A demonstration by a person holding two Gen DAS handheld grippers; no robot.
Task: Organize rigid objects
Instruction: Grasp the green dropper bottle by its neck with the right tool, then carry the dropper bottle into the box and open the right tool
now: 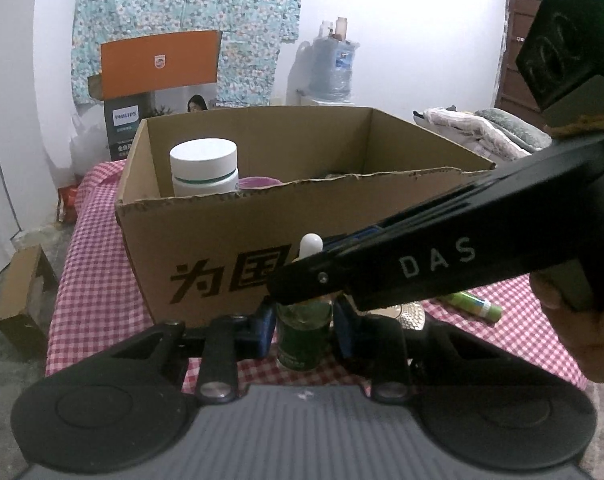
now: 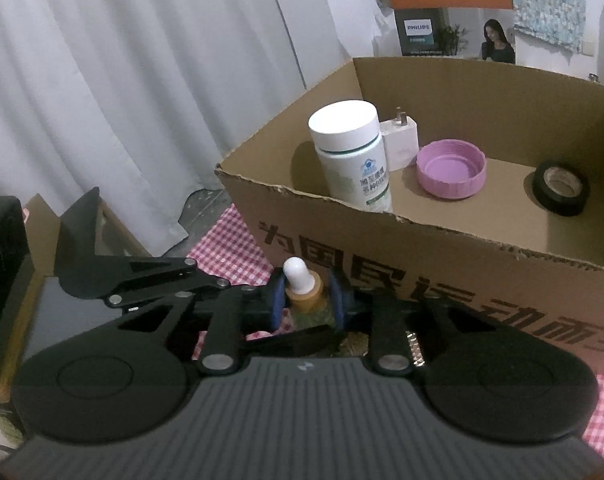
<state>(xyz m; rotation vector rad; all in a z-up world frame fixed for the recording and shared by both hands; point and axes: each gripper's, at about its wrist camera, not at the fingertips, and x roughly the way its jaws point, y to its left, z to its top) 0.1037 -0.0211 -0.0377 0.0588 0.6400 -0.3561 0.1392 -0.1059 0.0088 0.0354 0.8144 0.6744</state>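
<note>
Two grippers met on one green dropper bottle before the cardboard box: my left gripper clamped its glass body, my right gripper its amber collar, hiding the neck; white bulb upright.

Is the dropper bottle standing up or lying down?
Upright: the dropper bottle stands on the tablecloth, white bulb on top.

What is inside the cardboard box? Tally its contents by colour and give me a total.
White: 2, the white-capped plastic bottle and the white plug-in charger
Pink: 1, the round pink plastic lid
Black: 1, the black tape roll
Total: 4 visible
</note>
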